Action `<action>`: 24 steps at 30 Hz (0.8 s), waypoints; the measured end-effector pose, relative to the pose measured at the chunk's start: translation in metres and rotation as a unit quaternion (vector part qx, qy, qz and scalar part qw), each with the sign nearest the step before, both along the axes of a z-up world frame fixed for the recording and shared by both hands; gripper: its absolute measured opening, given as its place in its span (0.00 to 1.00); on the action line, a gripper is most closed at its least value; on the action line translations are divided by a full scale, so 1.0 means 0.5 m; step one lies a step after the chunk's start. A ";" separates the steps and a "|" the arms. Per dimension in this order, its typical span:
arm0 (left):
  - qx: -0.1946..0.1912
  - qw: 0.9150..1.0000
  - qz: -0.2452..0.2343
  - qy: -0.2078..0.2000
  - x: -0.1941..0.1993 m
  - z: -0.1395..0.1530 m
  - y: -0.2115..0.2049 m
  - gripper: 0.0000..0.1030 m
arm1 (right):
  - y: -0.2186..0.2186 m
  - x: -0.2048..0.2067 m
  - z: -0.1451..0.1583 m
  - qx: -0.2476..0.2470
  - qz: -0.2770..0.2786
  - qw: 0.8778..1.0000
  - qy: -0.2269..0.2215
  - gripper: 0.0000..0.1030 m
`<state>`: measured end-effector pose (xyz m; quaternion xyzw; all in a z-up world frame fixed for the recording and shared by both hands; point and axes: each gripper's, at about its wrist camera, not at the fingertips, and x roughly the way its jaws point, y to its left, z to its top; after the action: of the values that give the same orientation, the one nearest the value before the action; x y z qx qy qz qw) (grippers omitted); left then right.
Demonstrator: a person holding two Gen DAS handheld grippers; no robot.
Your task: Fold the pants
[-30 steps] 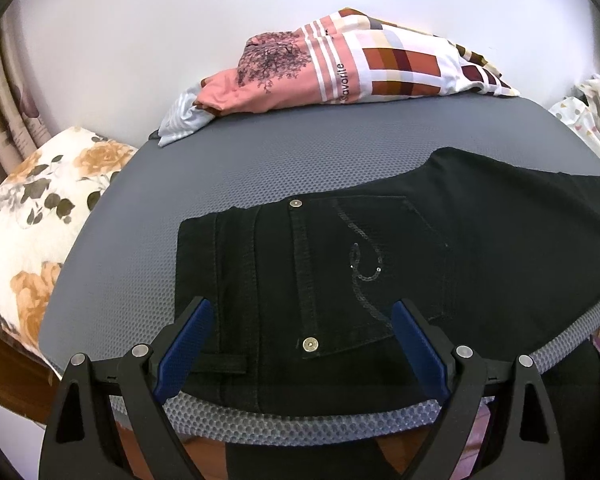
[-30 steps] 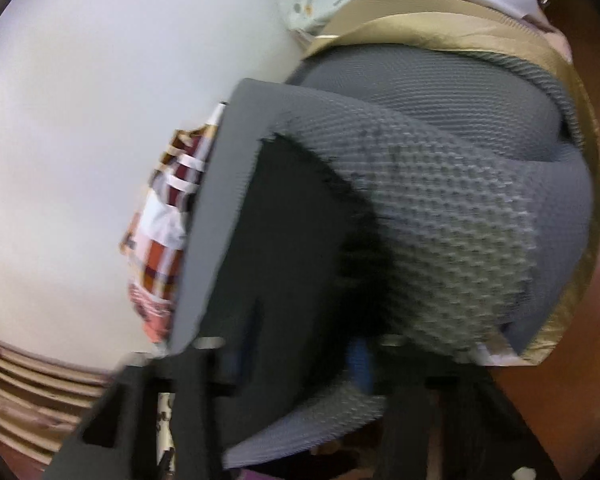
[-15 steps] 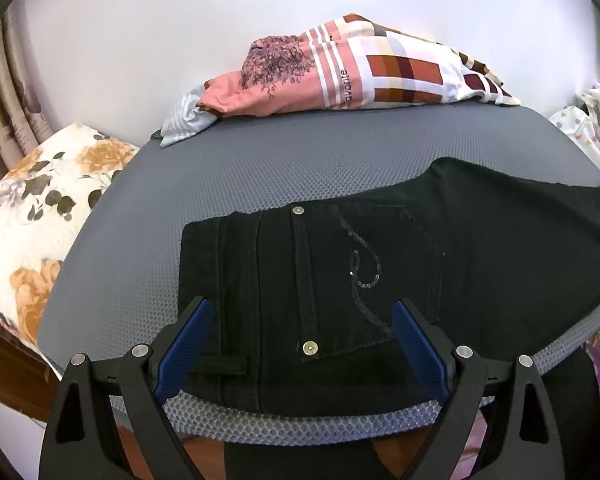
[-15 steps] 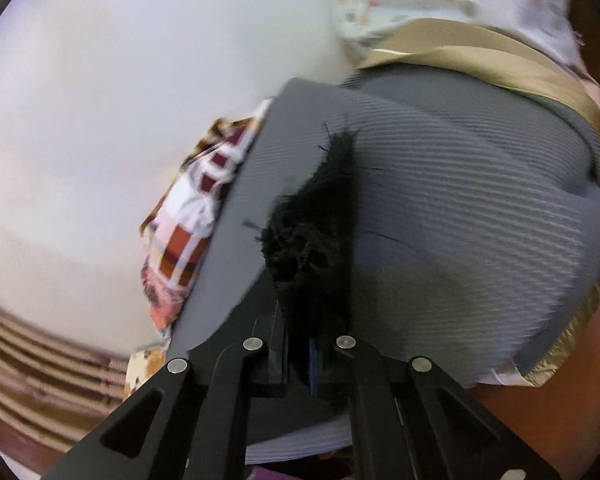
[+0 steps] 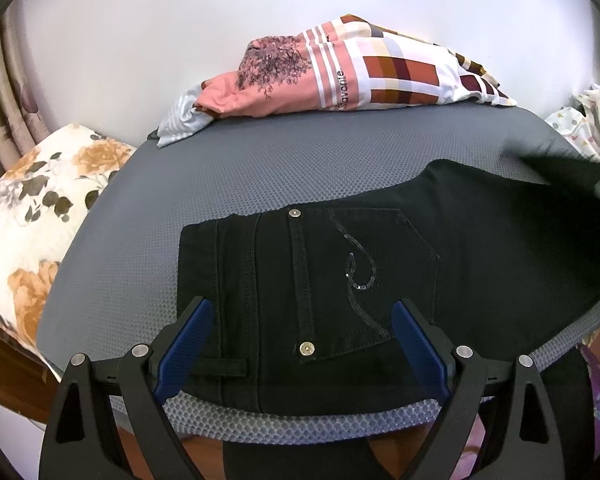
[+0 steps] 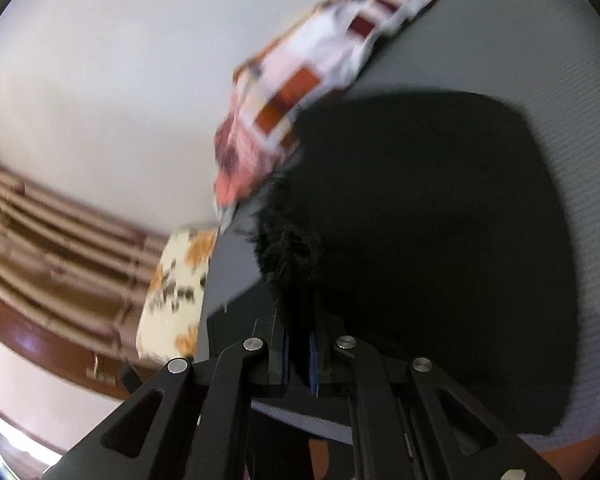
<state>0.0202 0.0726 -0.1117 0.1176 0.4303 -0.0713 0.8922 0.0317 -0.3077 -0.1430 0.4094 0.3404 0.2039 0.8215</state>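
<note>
- Black pants (image 5: pixel 380 280) lie flat on the grey mat (image 5: pixel 260 168), waistband at nine o'clock.
- Left gripper (image 5: pixel 300 340) hovers wide open at six o'clock.
- Right gripper (image 6: pixel 298 344), blurred, seemingly clamps the frayed hem (image 6: pixel 288 248).

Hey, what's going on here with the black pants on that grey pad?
A person is folding black jeans on a grey mesh pad. The right gripper is shut on the frayed leg hem, holding it above the pad. The left gripper hangs open over the waistband end, holding nothing. Other folded clothes lie by the wall.
</note>
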 end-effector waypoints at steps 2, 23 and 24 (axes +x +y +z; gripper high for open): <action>0.003 1.000 0.000 0.005 0.000 -0.003 -0.002 0.88 | 0.042 0.022 -0.022 -0.012 0.020 1.000 0.017 0.06; 0.016 0.999 -0.018 0.034 0.004 -0.031 -0.022 0.88 | 0.201 0.015 -0.054 -0.197 0.081 0.977 0.013 0.07; 0.017 0.999 -0.018 0.034 0.004 -0.032 -0.024 0.88 | 0.206 0.013 -0.054 -0.207 0.083 0.975 0.010 0.07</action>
<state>0.0220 0.0607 -0.1275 0.1376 0.4597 -0.0844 0.8733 0.0381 -0.2048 -0.1702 0.2028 0.4161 0.1921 0.8654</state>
